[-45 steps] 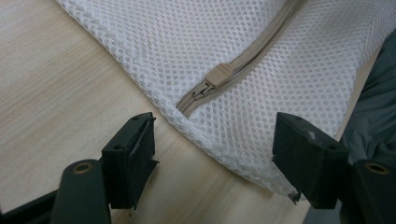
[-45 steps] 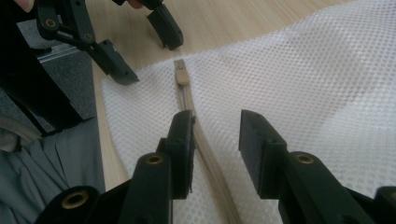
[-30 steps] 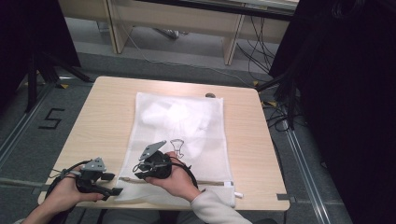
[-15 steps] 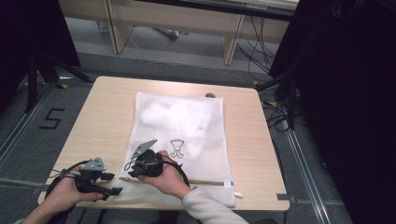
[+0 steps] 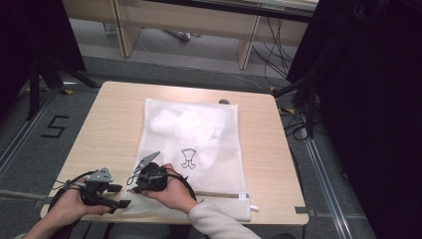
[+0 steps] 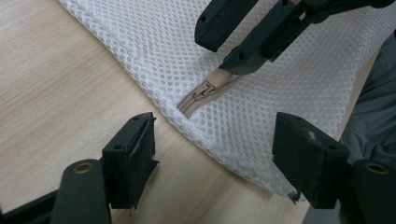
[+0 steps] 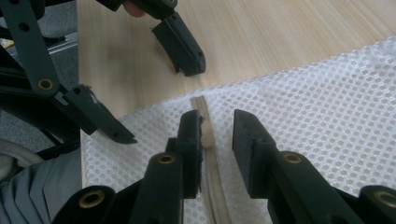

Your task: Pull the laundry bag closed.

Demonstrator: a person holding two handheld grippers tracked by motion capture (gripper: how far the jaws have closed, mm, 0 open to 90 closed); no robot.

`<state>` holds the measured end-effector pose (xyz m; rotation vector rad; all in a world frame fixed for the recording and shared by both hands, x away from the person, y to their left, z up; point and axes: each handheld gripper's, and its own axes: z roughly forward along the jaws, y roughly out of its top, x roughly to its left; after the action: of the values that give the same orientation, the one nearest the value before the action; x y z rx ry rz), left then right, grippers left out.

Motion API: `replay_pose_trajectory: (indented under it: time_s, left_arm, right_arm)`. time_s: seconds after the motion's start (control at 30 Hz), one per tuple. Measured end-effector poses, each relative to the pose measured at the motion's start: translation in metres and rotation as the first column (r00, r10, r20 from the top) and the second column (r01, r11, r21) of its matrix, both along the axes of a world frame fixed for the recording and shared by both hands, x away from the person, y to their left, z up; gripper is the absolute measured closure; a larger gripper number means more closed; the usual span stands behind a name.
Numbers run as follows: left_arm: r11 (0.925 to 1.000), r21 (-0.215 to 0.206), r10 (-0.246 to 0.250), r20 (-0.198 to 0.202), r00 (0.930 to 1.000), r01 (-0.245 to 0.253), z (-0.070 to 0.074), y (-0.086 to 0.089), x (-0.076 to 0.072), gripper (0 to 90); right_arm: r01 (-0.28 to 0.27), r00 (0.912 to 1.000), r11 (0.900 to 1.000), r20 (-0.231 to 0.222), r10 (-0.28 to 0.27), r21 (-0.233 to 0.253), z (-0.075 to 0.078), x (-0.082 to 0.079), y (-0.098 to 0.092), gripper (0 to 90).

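Right tool (image 7: 217, 140) straddles the zipper (image 7: 207, 135), which runs along the near edge of the mesh bag (image 5: 199, 134).

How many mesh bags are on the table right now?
1. The white mesh bag lies flat mid-table, its zipper along the near edge, where the right gripper straddles it. None seems hidden.

A lab or test room is suggested: a bare wooden table (image 5: 114, 124) is set on grey flooring, a taped "5" (image 5: 54, 126) at nine o'clock, cables (image 5: 291, 119) at two o'clock, black curtains (image 5: 368, 99) at three o'clock.
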<state>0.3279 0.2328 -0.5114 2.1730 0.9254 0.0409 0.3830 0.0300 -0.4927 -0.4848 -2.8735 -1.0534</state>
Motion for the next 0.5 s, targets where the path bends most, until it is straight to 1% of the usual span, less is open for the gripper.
replay_pose_trajectory:
  time_s: [0.03,0.07,0.1,0.17,0.27,0.3,0.33,0.37,0.4,0.43,0.5]
  left_arm:
    - [1.0,0.0,0.0,0.0,1.0,0.0,0.0,0.0,0.0,29.6]
    - [1.0,-0.001,0.001,-0.001,1.0,-0.001,0.0,0.0001,-0.0001,29.6]
    - [1.0,-0.002,0.002,-0.001,1.0,-0.002,0.0,0.0,-0.0002,29.6]
    - [0.9999,0.01,-0.014,0.009,0.9999,0.014,0.0006,0.0011,0.0007,29.6]
    - [0.9998,0.01,-0.014,0.009,0.9999,0.014,0.0006,0.0011,0.0007,29.6]
    - [0.9999,0.009,-0.013,0.009,0.9999,0.013,0.0006,0.0011,0.0006,29.6]
    - [0.9999,0.009,-0.013,0.009,0.9999,0.013,0.0006,0.0011,0.0006,29.6]
    - [1.0,0.003,-0.008,0.007,0.9999,0.008,0.0004,0.0006,0.0004,29.6]
    - [1.0,0.003,-0.008,0.007,0.9999,0.008,0.0004,0.0006,0.0004,29.6]
    - [0.9998,0.01,-0.014,0.008,0.9999,0.014,0.0007,0.0011,0.0008,29.7]
    - [0.9997,0.021,-0.016,0.006,0.9999,0.015,0.001,0.0018,0.0013,29.7]
  right_arm:
    - [0.0,1.0,1.0,0.0,0.0,0.0,0.0,0.0,0.0,72.8]
    - [-0.016,0.9998,1.0,0.008,0.016,0.006,-0.0005,0.0005,0.0011,72.7]
    - [-0.002,1.0,1.0,0.009,0.002,-0.001,-0.0003,-0.0003,0.0015,72.7]
    - [-0.009,0.9999,1.0,0.004,0.009,-0.002,-0.0008,-0.0015,0.004,72.7]
    - [-0.012,0.9999,1.0,0.0,0.012,-0.008,-0.0025,-0.0016,0.0051,72.9]
    - [-0.014,0.9999,1.0,-0.002,0.014,-0.019,-0.0051,-0.0017,0.0064,74.2]
    - [-0.014,0.9999,1.0,-0.002,0.014,-0.019,-0.0051,-0.0017,0.0064,74.2]
    - [-0.009,0.9999,0.999,-0.005,0.009,-0.032,-0.0066,-0.0026,0.0074,77.0]
    - [-0.009,0.9999,0.999,-0.005,0.009,-0.032,-0.0066,-0.0026,0.0074,77.0]
    - [-0.015,0.9998,1.0,-0.011,0.014,-0.028,-0.0064,-0.0025,0.008,81.3]
    - [-0.013,0.9999,1.0,-0.011,0.012,-0.028,-0.0047,-0.0035,0.0087,81.5]
